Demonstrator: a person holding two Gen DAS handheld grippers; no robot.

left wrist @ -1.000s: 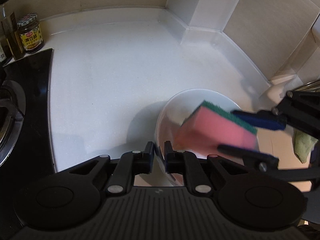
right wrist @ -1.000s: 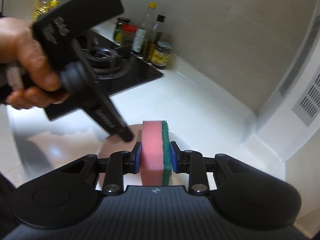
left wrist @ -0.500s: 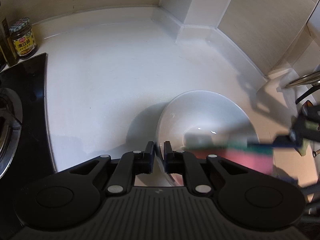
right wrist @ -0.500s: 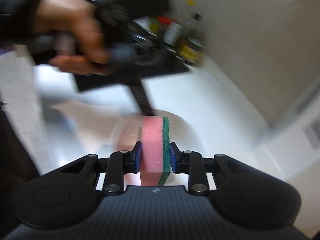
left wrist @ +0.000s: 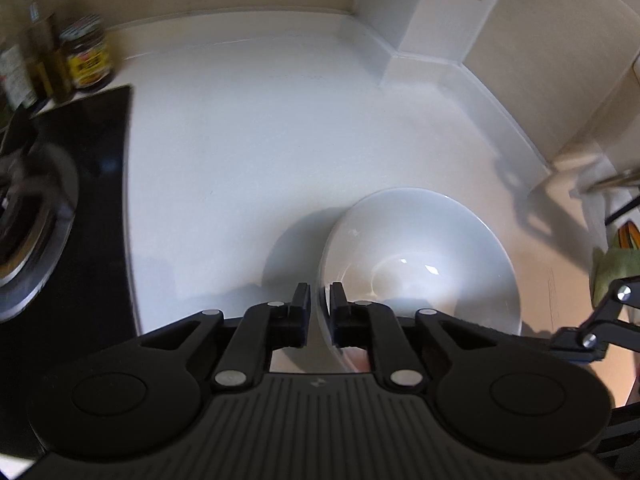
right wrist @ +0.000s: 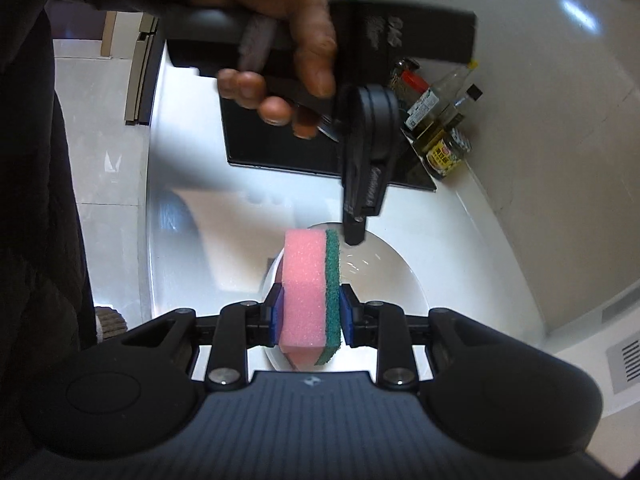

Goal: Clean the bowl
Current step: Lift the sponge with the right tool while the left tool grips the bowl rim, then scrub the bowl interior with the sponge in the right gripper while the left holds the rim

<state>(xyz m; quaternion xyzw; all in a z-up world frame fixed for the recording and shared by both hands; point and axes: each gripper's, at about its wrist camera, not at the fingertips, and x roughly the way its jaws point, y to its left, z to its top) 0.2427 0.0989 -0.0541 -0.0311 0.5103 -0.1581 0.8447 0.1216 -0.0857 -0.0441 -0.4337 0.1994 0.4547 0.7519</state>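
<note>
On the white counter [left wrist: 248, 152] sits the bowl [left wrist: 420, 264], its near rim between the left gripper [left wrist: 319, 312]'s narrow, opening jaws, while the right gripper [right wrist: 307, 312] is clamped on the sponge [right wrist: 310, 292] at the rim. To scrub well, I'd firm the left pinch first, then press the green face inside and sweep around. A second ago the sponge was in the bowl; now it is out at the rim.

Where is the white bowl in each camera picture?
Left wrist: the bowl sits right of centre, its rim between the left gripper fingers.
Right wrist: bowl at centre, behind the sponge.
Shared landmark: the yellow-labelled jar beside the stove.
</note>
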